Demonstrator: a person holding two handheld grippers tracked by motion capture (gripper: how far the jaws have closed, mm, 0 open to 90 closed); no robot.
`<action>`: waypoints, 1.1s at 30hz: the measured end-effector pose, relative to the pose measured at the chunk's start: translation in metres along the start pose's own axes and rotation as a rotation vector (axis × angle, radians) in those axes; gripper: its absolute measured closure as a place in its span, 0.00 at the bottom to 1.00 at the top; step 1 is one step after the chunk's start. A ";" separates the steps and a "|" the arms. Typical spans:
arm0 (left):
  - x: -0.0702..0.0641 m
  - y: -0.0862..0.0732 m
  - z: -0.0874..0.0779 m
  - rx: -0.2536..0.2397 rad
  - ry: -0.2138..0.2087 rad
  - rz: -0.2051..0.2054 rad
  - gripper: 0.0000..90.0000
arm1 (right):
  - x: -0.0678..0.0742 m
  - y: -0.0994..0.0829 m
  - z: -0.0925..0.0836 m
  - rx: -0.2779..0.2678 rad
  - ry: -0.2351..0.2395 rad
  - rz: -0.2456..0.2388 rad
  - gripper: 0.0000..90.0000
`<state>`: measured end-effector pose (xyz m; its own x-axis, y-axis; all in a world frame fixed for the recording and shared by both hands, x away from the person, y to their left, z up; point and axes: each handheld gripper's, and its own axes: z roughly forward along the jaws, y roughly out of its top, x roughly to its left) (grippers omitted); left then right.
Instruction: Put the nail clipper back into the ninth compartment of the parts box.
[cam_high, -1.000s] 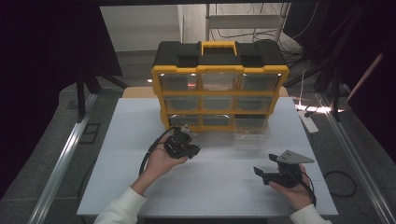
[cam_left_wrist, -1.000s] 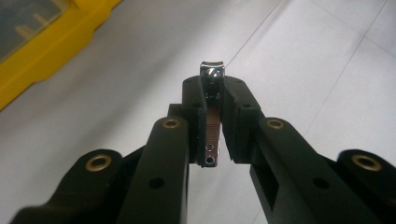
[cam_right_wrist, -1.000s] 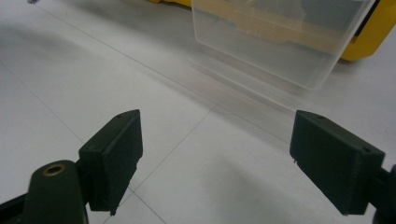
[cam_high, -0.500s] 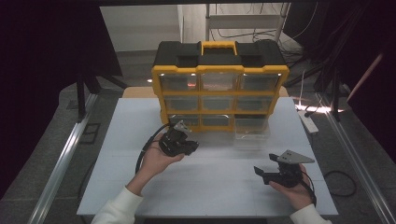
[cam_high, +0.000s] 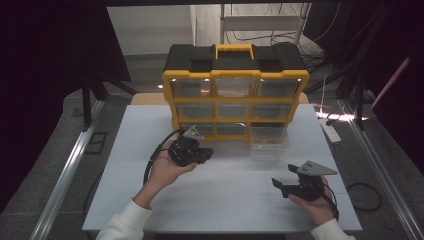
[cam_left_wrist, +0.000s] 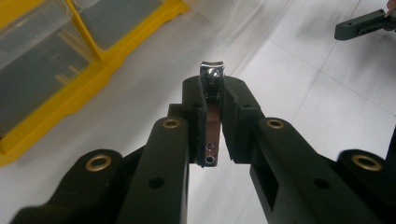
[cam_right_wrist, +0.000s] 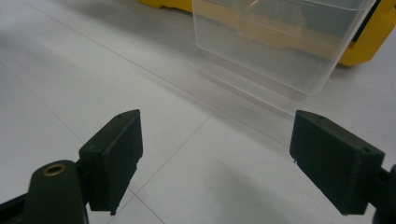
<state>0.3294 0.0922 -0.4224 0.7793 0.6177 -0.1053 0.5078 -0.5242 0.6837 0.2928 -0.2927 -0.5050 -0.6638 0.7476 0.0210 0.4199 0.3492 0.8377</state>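
Nail clipper, seemingly, between left gripper jaws

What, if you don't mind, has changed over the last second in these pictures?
The left tool has moved slightly forward and left, closer to the organizer. In its own view it stays clamped on a small metal clipper. The right tool has stayed open and in place near the table's front right, and the pulled-out clear drawer has not moved.
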 end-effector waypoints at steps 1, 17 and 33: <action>0.000 0.000 0.000 0.000 0.000 0.000 0.89 | 0.000 0.000 0.000 0.000 0.000 0.000 0.20; 0.002 0.018 -0.004 -0.021 -0.007 0.015 0.89 | 0.000 0.000 0.000 -0.001 -0.002 0.001 0.20; 0.002 0.036 0.000 -0.029 -0.014 0.017 0.89 | 0.000 0.000 0.000 -0.002 0.000 0.001 0.20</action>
<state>0.3497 0.0746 -0.3980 0.7930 0.6004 -0.1033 0.4835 -0.5172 0.7062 0.2926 -0.2928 -0.5049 -0.6630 0.7483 0.0221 0.4195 0.3469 0.8388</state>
